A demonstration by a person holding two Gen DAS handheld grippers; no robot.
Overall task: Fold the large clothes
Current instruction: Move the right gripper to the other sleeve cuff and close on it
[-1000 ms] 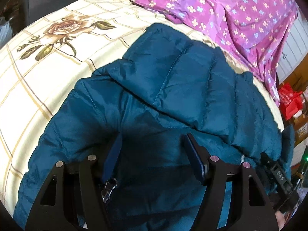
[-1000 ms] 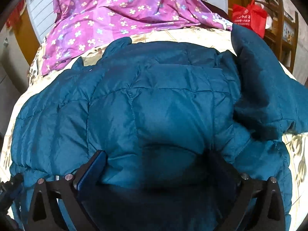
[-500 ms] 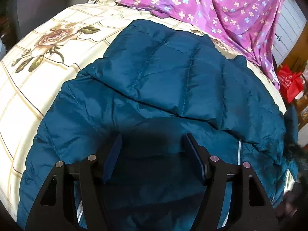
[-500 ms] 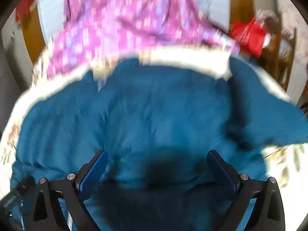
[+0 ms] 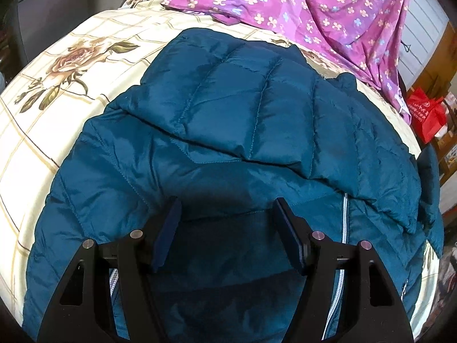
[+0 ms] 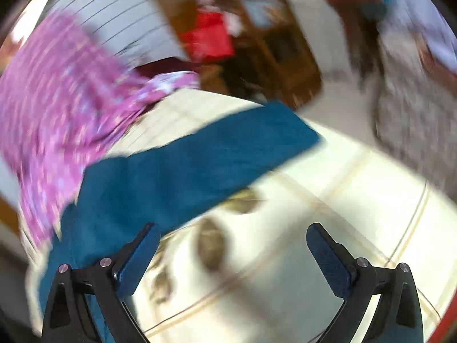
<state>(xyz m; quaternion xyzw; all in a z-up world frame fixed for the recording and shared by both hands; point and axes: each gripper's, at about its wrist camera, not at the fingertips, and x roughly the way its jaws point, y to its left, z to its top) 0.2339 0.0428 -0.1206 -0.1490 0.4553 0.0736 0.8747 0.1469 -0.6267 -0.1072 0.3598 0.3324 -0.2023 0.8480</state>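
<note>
Left gripper [image 5: 227,220] hovering, jaws released, teal jacket [image 5: 228,131] ahead. Right gripper [image 6: 232,243] jaws released, jacket sleeve [image 6: 200,160] lying ahead-left on bed [image 6: 328,214].

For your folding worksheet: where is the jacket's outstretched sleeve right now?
In the right wrist view the sleeve stretches across the floral bedsheet, just beyond the open right gripper, beside the purple flowered cloth on the left.

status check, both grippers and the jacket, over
Left gripper open over teal puffer jacket, holding nothing. Right gripper open, view blurred, near spread sleeve. Purple floral cloth beyond jacket.
</note>
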